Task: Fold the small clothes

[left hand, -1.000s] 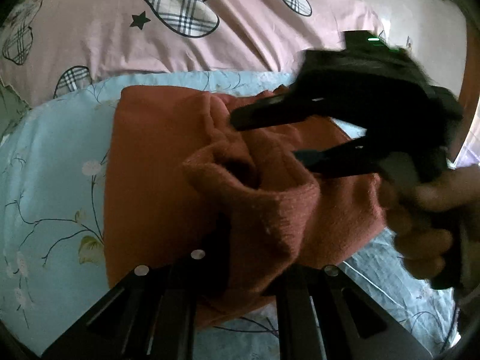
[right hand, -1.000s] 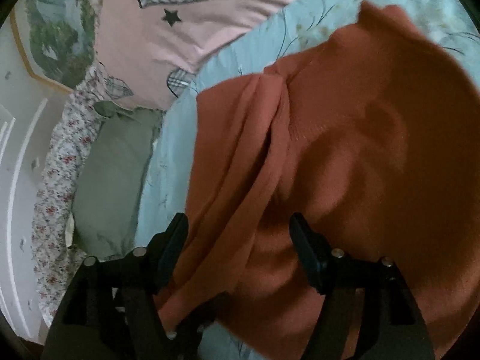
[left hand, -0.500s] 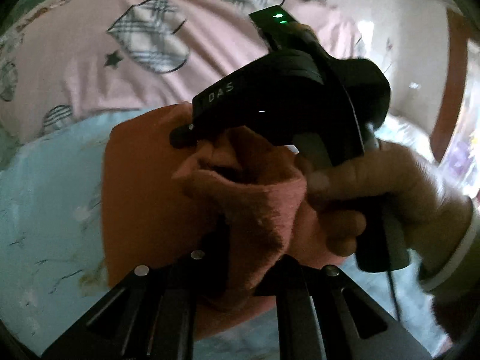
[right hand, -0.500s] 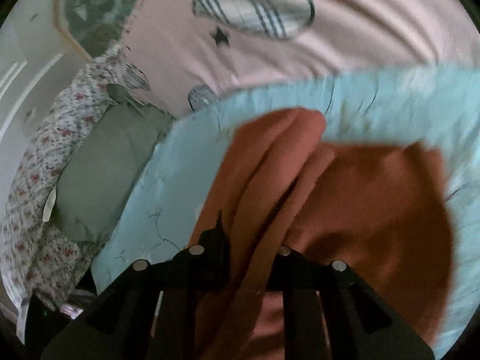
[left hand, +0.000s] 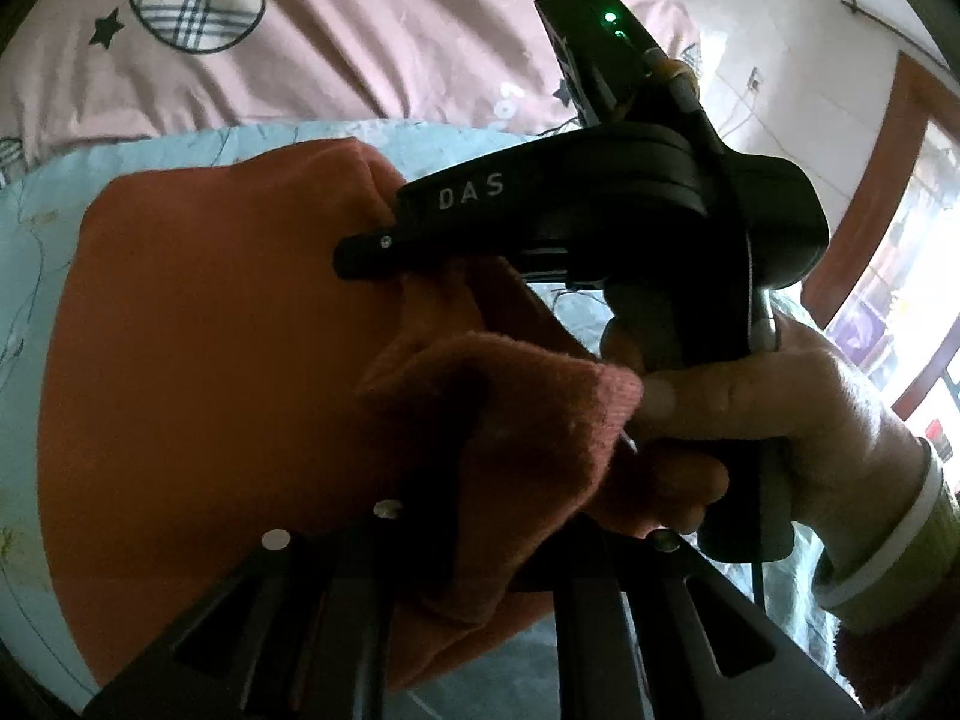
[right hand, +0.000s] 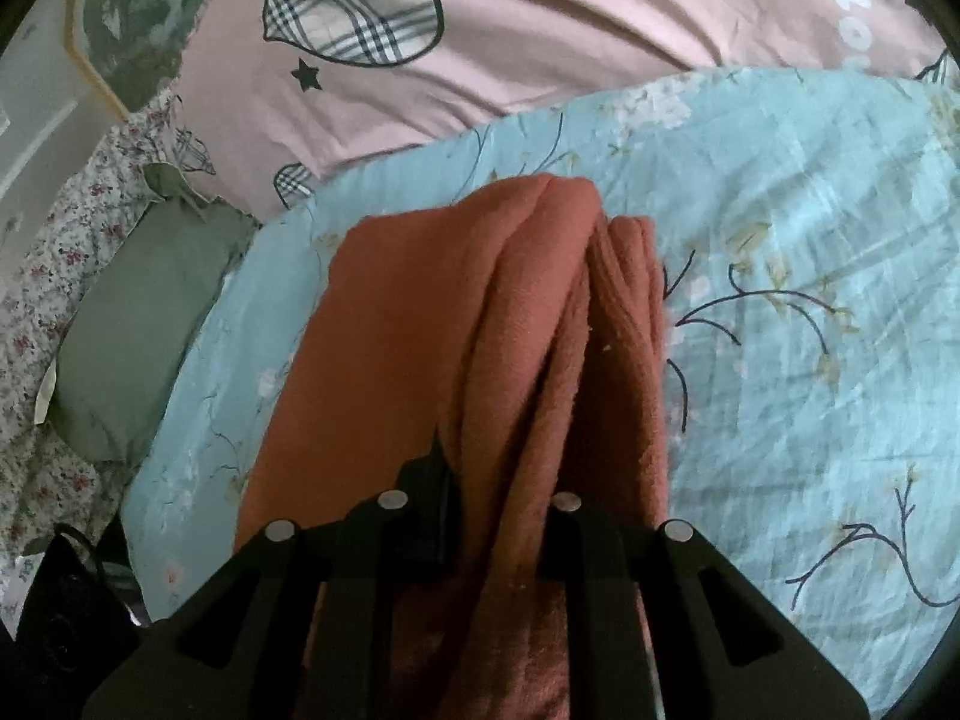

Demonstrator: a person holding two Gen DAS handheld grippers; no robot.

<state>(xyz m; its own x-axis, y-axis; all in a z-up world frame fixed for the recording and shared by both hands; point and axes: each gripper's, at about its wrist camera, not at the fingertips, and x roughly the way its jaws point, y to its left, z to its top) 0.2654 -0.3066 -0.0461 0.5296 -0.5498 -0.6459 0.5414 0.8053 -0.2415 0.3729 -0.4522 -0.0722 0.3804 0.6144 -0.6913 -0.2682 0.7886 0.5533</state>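
A: Left gripper (left hand: 480, 546)?
B: Fingers nearly together, pinched on a bunched edge of the rust-red knit garment (left hand: 198, 372). Cloth rises straight up out of the jaws, a ribbed hem flap hanging just ahead and to the right of the tips.

A: Right gripper (right hand: 498, 498)?
B: Same thing: clamped tight on a thick gather of folds. Garment runs forward from between the fingers, lifted and draped, top fold ahead of the tips, rest falling off to the left.

A: The two claws relative to each other?
B: Close. In the left wrist view the right gripper sits just ahead and right, its black finger lying across the cloth, the person's hand (left hand: 780, 414) on the handle touching the hem flap.

A: Where's the garment overall?
B: Held up between both claws over the light blue floral sheet (right hand: 810, 300). Lower part hidden behind the fingers, can't tell if it touches the sheet.

A: Background?
B: Pink quilt (right hand: 570, 18) with plaid hearts beyond the sheet, grey-green pillow (right hand: 138, 324) far left of the right claw.
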